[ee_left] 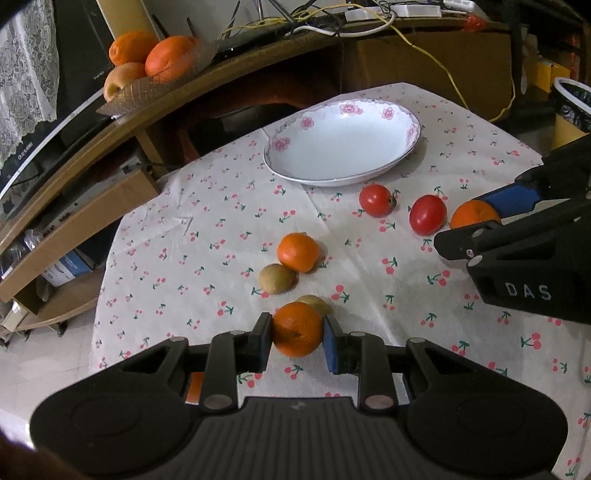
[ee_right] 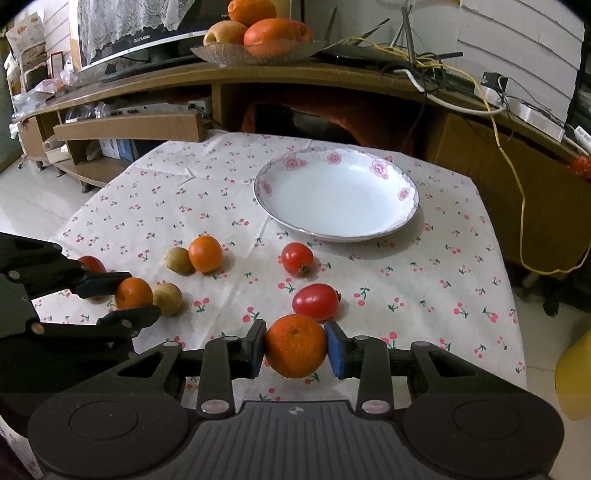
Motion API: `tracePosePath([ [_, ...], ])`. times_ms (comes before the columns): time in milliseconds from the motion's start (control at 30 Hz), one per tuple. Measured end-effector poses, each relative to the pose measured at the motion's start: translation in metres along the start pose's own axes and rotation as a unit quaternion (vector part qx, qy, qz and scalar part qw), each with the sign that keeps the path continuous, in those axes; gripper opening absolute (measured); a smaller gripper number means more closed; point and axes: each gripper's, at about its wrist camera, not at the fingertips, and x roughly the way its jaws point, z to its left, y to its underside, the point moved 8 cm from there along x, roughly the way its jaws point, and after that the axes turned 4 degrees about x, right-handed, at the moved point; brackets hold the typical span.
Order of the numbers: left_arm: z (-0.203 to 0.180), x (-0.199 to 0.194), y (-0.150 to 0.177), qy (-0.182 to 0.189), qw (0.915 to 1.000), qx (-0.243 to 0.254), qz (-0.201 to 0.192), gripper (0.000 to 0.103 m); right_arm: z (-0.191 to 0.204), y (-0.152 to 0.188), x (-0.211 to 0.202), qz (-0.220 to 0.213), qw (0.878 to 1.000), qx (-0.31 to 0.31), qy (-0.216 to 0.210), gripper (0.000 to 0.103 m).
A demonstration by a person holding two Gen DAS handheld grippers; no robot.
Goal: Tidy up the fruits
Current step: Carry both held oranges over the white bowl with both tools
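Observation:
My left gripper [ee_left: 297, 341] is shut on an orange [ee_left: 297, 329] near the table's front; it also shows in the right wrist view [ee_right: 133, 292]. My right gripper [ee_right: 295, 349] is shut on another orange [ee_right: 295, 345], seen from the left wrist view [ee_left: 472, 214]. A white flowered plate [ee_left: 343, 142] [ee_right: 336, 195] stands empty at the back. On the cloth lie a third orange [ee_left: 297, 252] [ee_right: 205, 253], two kiwis [ee_left: 277, 278] [ee_left: 314, 303] and two tomatoes [ee_left: 376, 199] [ee_left: 427, 214]. Another tomato [ee_right: 90, 263] is half hidden behind the left gripper.
The table [ee_right: 443, 258] has a cherry-print cloth. Behind it a wooden shelf [ee_right: 258, 74] carries a glass bowl of oranges and an apple [ee_right: 258, 33], cables and a monitor. A yellow cable [ee_right: 517, 177] hangs at the right. Tiled floor lies to the left.

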Motion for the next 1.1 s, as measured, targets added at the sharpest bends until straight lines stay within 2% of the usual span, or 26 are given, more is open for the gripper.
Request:
tracePosePath([
  [1100,-0.001,-0.005,-0.028,-0.004,0.9996,0.013,-0.025,0.034,0.009,-0.017,-0.004,-0.016,1.0,0.015,-0.023,0.034],
])
